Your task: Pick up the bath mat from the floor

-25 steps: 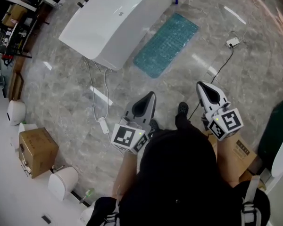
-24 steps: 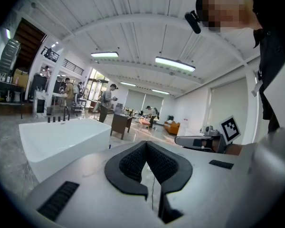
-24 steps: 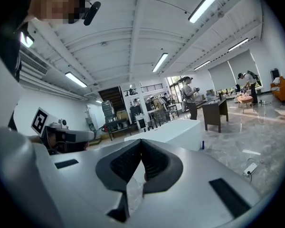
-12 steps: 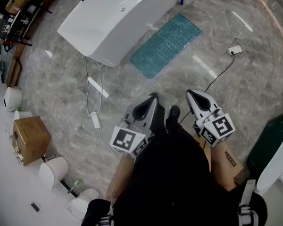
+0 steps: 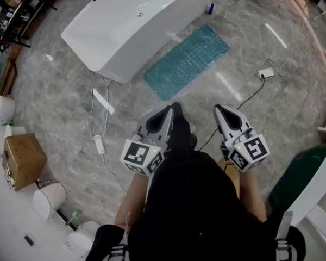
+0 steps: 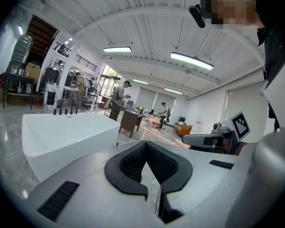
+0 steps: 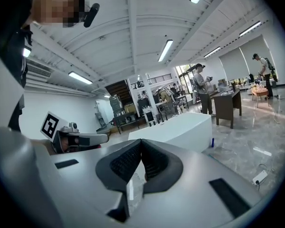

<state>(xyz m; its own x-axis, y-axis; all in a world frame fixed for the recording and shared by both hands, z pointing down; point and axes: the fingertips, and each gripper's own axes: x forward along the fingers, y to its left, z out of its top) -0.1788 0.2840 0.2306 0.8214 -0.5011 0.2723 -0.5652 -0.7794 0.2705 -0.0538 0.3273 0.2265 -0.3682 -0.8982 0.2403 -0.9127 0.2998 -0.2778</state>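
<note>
Head view: mat point(image 5: 187, 61) lies flat on the floor point(image 5: 271, 91), alongside the tub point(image 5: 136, 23), with nothing touching it. My left gripper point(image 5: 173, 109) and right gripper point(image 5: 219, 110) hang side by side near the body, well short of the mat's near end. Gripper views: both pairs of jaws are closed tip to tip, nothing between them. I judge this the approach stage, no part of the pickup done. Left to do: close the distance, lower, open, pinch an edge, lift the mat clear.
</note>
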